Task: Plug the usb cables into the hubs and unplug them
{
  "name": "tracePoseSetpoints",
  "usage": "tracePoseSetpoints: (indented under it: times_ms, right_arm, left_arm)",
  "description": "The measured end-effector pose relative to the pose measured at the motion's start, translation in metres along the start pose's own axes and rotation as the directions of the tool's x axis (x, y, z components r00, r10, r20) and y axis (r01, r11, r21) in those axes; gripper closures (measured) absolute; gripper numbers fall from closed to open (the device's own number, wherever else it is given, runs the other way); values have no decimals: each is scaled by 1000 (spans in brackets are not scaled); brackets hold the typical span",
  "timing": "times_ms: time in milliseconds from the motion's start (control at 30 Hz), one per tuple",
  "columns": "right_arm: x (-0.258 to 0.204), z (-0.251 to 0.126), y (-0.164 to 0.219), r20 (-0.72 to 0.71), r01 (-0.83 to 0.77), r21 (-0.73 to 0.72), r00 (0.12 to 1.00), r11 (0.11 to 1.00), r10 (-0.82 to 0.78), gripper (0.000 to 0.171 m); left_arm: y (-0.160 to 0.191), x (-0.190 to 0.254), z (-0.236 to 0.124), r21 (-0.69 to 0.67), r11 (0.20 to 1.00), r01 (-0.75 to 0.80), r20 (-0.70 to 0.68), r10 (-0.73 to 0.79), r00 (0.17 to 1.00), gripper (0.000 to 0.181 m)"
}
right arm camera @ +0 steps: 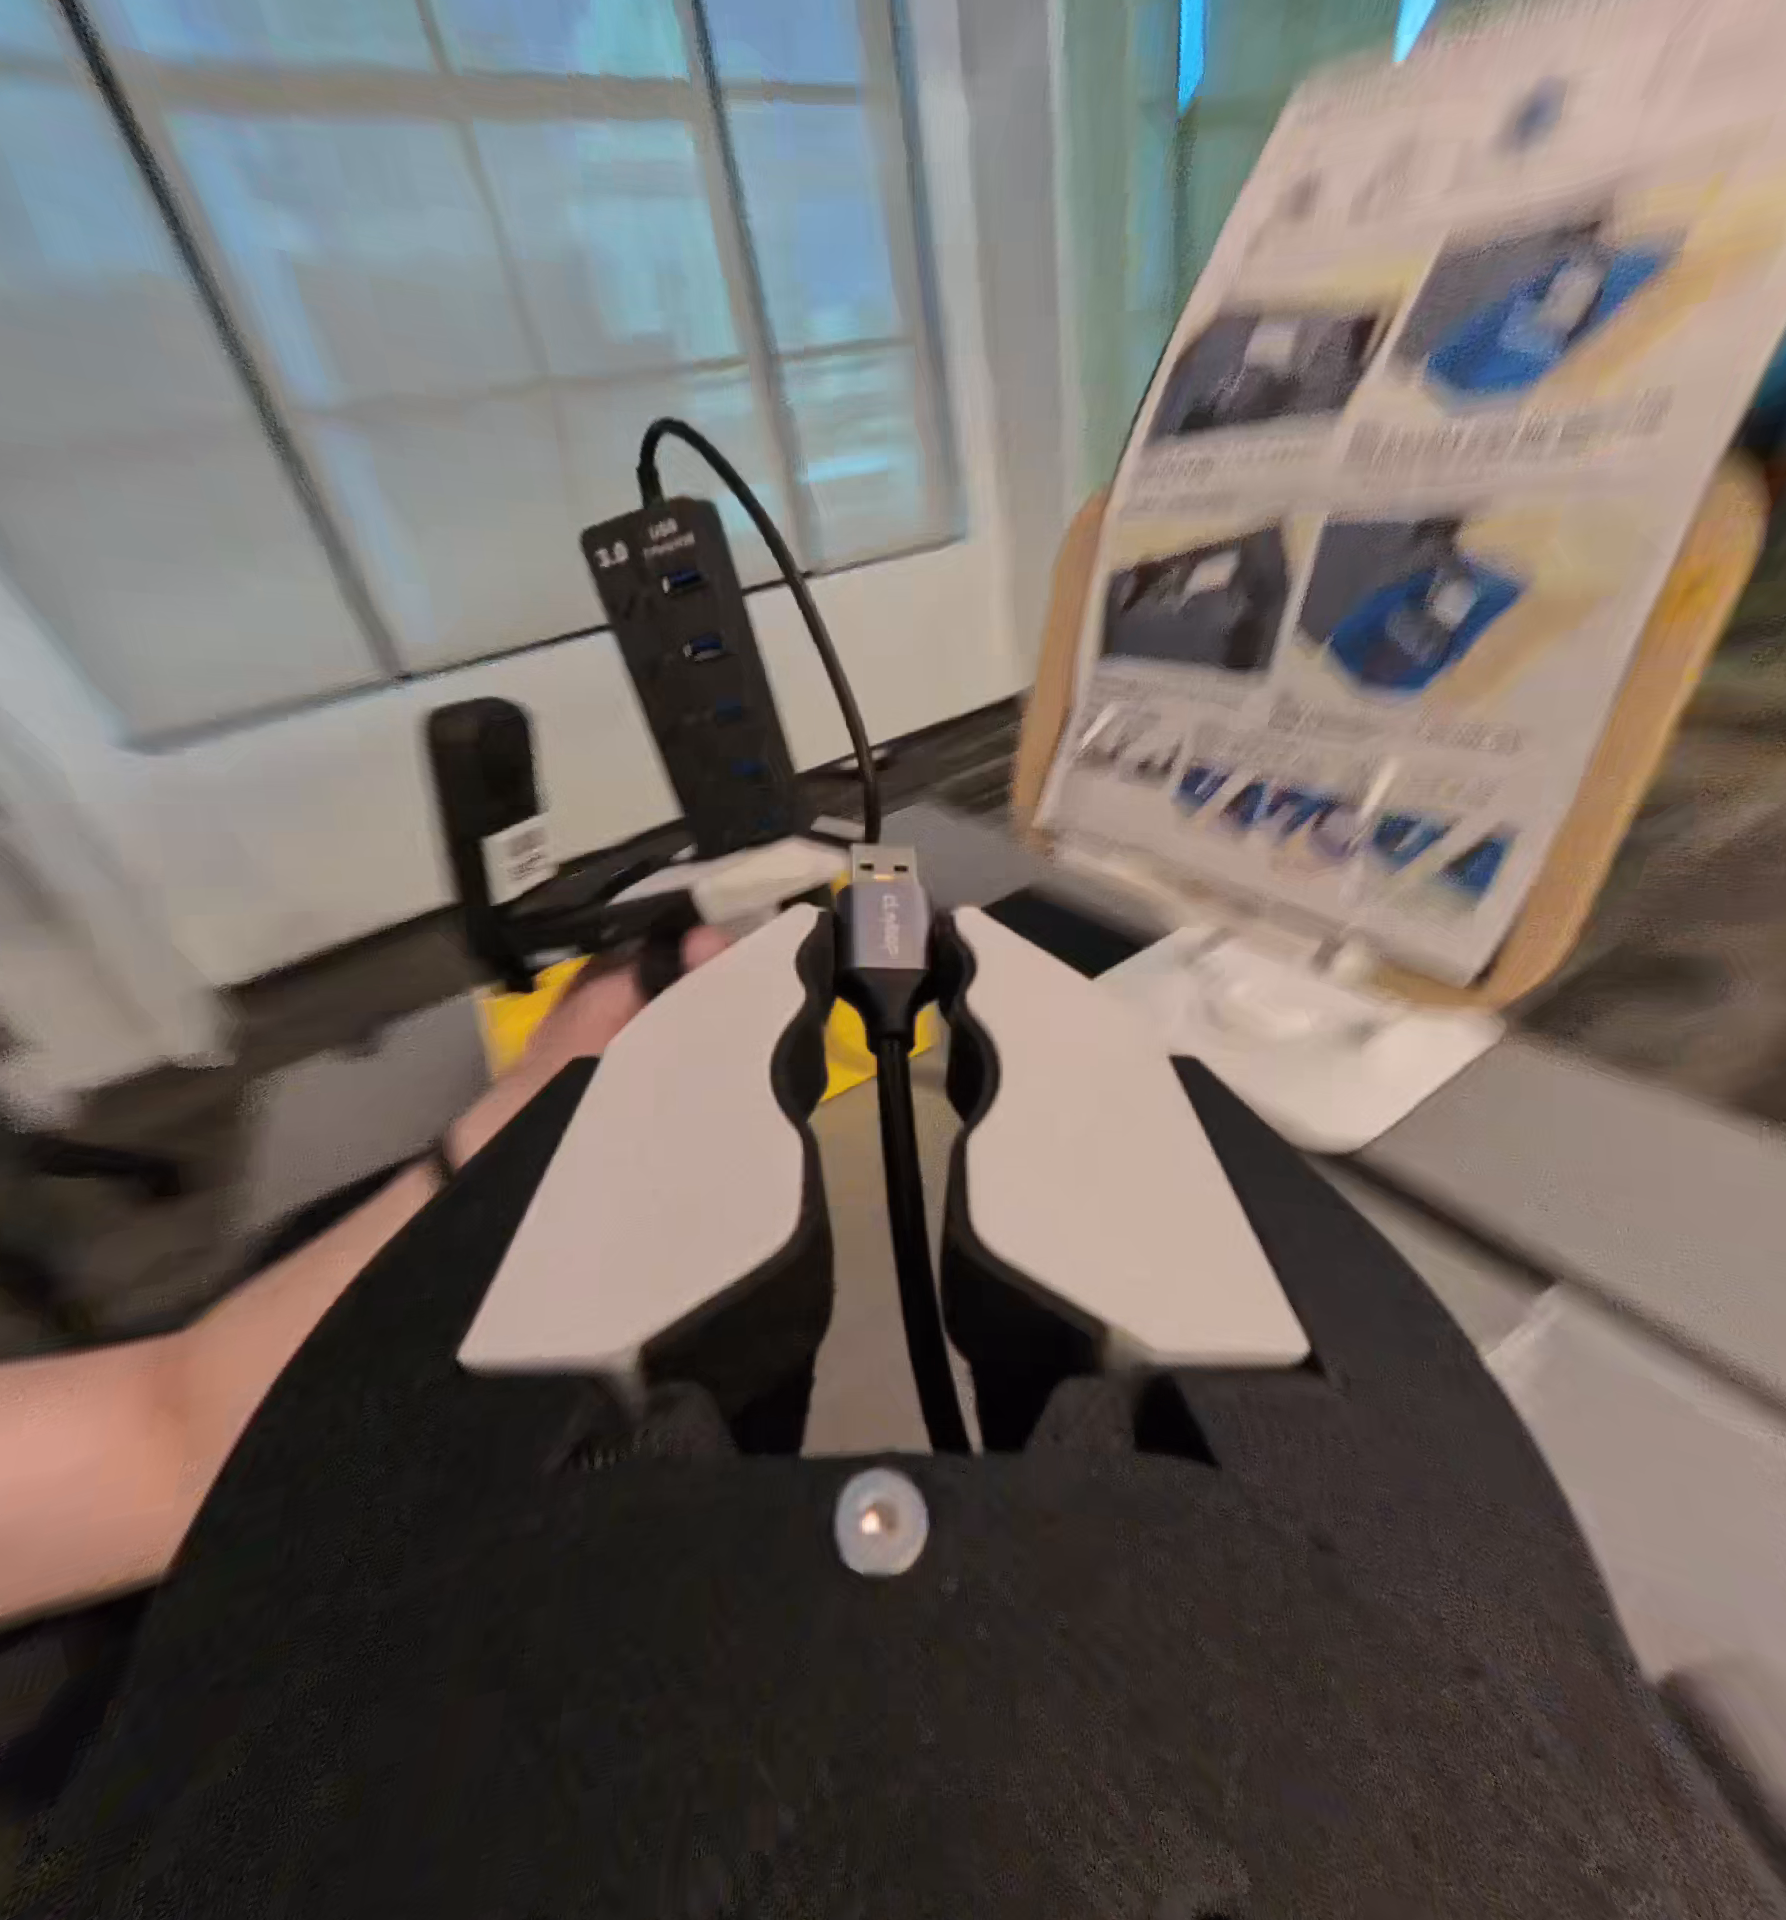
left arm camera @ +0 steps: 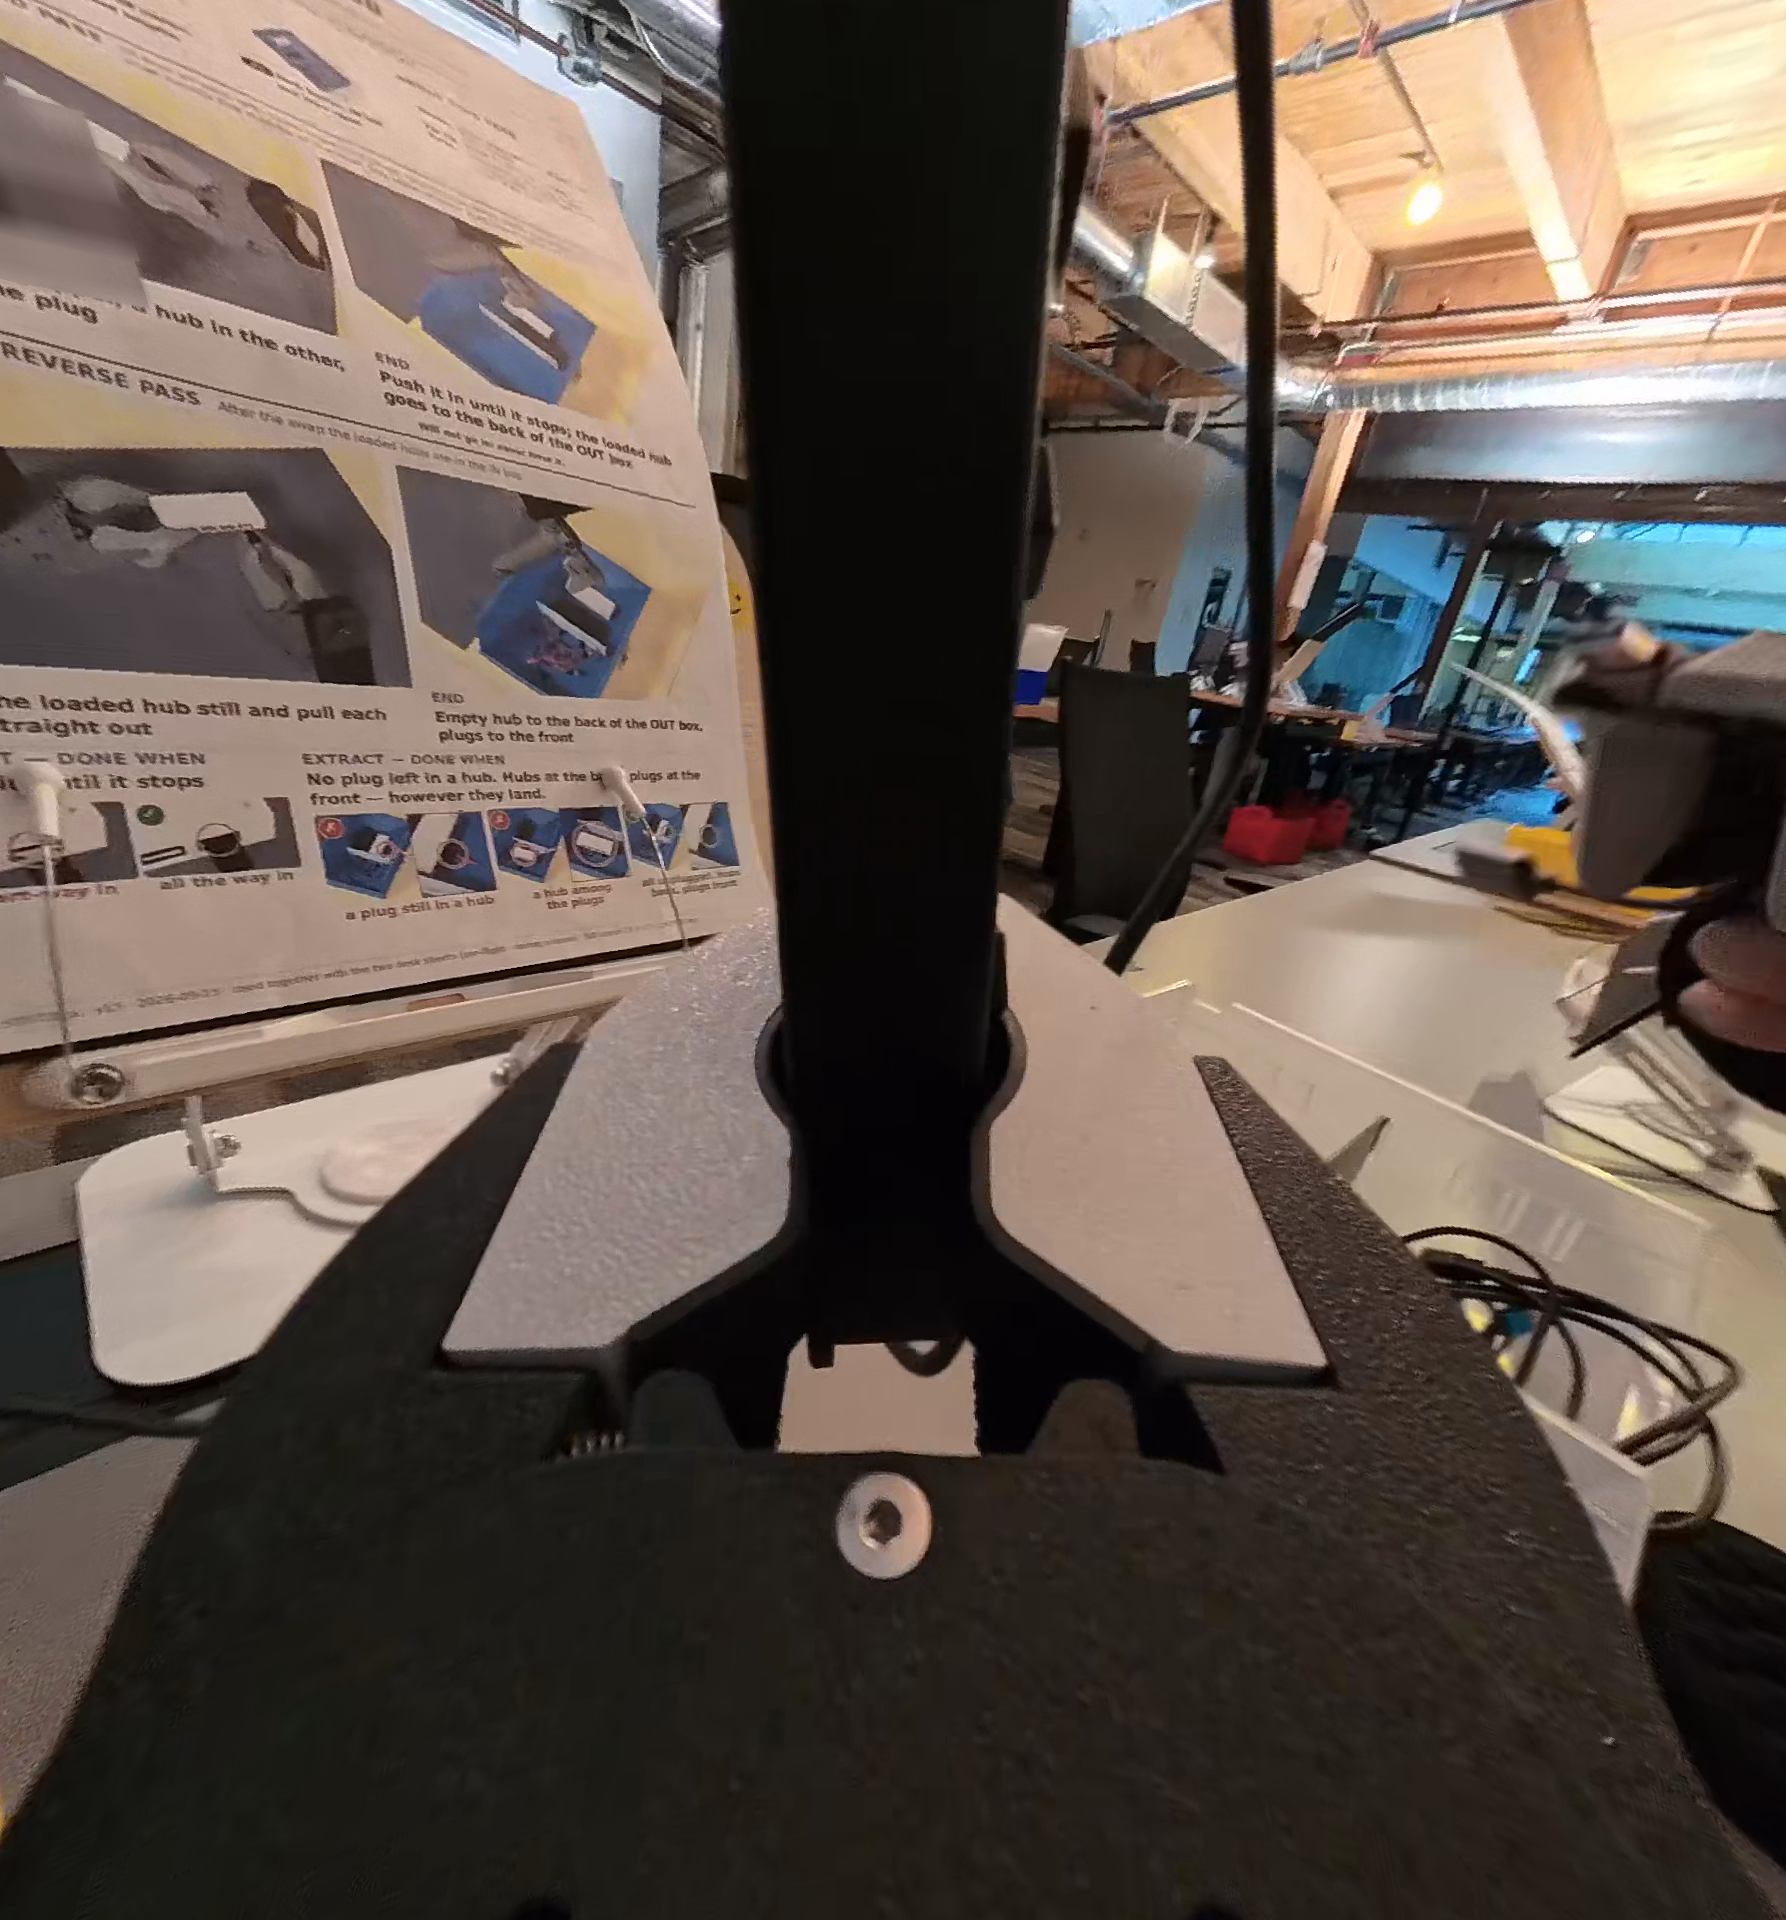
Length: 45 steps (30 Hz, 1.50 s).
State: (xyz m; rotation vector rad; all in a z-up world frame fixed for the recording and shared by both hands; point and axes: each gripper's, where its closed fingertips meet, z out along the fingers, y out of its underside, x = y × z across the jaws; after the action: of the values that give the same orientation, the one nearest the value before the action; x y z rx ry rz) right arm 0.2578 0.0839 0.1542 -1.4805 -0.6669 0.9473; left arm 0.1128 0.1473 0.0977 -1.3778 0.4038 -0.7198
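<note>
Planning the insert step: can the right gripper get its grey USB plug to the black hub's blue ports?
Probably yes. The black hub stands upright ahead of the right gripper, ports facing it, nothing between them and the grey USB plug.

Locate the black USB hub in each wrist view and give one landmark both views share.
Left wrist view: the black USB hub fills the centre as a tall dark bar, clamped between the left gripper's fingers, running up out of the picture.
Right wrist view: it stands upright at upper centre, ports facing the camera, beyond the USB plug.
Shared landmark: the instruction sheet on its white stand.
</note>
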Motion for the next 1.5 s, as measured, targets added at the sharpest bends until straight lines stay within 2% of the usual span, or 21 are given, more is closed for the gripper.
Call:
tracePoseSetpoints:
  times_ms: [67,100,200,267,300,367,433,533,633,700,767,867,967,1033,1167,1267,1300,1367,1400,1500]
  right_arm:
    - [4,-30,16,182,-212,-151,954,965,238,152]
    - [2,-44,25,251,-246,-217,921,945,297,152]
    - [7,-72,39,324,-268,-266,880,926,348,152]
    - [3,-83,44,417,-287,-285,822,914,388,152]
    - [7,-85,53,417,-289,-311,814,905,404,152]
    - [25,-83,79,331,-296,-390,839,872,432,152]
    - [28,-86,103,326,-293,-475,817,830,475,152]
    - [54,-94,147,169,-288,-601,867,746,470,152]
    - [67,-105,165,95,-309,-647,874,697,476,151]
    - [73,-111,159,80,-325,-619,879,715,469,150]
    - [84,-118,146,51,-328,-553,904,766,424,134]
    - [112,-139,123,-83,-328,-422,942,845,325,126]
    - [124,-162,96,-169,-280,-289,956,915,240,120]
    - [125,-167,76,-209,-195,-233,967,953,147,118]
    - [93,-132,27,-131,64,-103,988,993,-78,120]
    - [36,-85,8,77,171,-45,983,984,-167,123]
    - [15,-69,3,134,213,-11,969,977,-209,121]
    - [-21,-40,-6,193,293,81,933,953,-304,103]
    - [-37,-29,-8,214,330,125,912,936,-350,99]
    - [-59,-10,-10,187,387,204,886,899,-424,93]
  left_arm:
    - [-5,1,-3,3,1000,19,-20,-19,1000,155]
    - [-8,2,-4,5,1000,19,-26,-19,999,155]
    - [-14,7,-5,6,1000,9,-49,-9,999,155]
    - [-18,10,-5,7,1000,-10,-57,10,998,155]
    - [-19,12,-5,6,1000,-16,-63,17,998,155]
    - [-21,17,-5,4,1000,-17,-86,18,996,155]
    - [-22,21,-5,3,1000,-22,-95,22,995,155]
    - [-22,26,-5,-2,999,-48,-98,48,994,155]
    - [-24,30,-6,-1,998,-60,-110,60,992,155]
    - [-24,33,-5,-3,998,-56,-124,55,991,155]
    - [-24,36,-5,-4,998,-63,-131,62,989,155]
    - [-24,40,-5,-7,997,-73,-144,71,987,155]
    - [-25,47,-5,-5,997,-79,-168,77,983,155]
    - [-24,52,-4,-13,996,-91,-184,87,979,155]
    - [-16,65,0,-46,991,-129,-225,115,967,155]
    - [-9,82,2,-85,988,-131,-295,101,950,155]
    - [-7,89,2,-100,986,-134,-330,94,939,155]
    - [-2,102,1,-131,980,-150,-385,89,919,155]
    - [1,107,1,-144,976,-166,-402,95,911,155]
    - [9,128,-4,-180,967,-181,-509,66,858,155]
